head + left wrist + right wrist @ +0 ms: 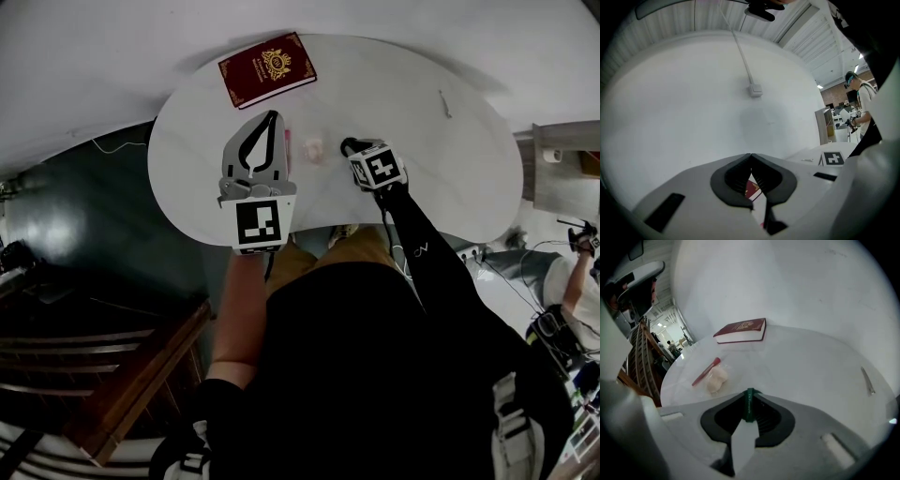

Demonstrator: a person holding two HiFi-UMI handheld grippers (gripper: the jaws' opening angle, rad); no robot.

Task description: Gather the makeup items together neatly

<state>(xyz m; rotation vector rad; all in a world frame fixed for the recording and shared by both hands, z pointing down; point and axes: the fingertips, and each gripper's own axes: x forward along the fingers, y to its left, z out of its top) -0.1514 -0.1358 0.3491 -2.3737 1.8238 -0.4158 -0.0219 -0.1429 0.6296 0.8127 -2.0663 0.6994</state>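
White table (pixel 469 187), rounded edge. Red book (pixel 267 70) lies flat at its far side and serves as the reference mark.

Left gripper (pixel 273 116): hangs on the near side of the book, tips aimed toward it but short of it. In the left gripper view the jaws meet at the tips (pixel 751 154) with nothing between them. A corner of the book shows through the gap lower down.

Right gripper (pixel 348 145): nearer the person than the book and off to the book's right, tilted down at the tabletop. In the right gripper view its tips (pixel 750 392) are pinched on a thin green pencil (pixel 749 405) that stands upright between the pads. There is faint print along the pencil, too small to read. Cannot tell whether its lower end touches the table.

Pink brush (pixel 286 150) lies on the near side of the book, between the two grippers. Pale sponge (pixel 314 148) sits just beside the brush, on the side away from the left gripper. From the right gripper view the two look touching or nearly so.

Small metal clip (pixel 443 103) lies well apart from the book, toward the table's right.
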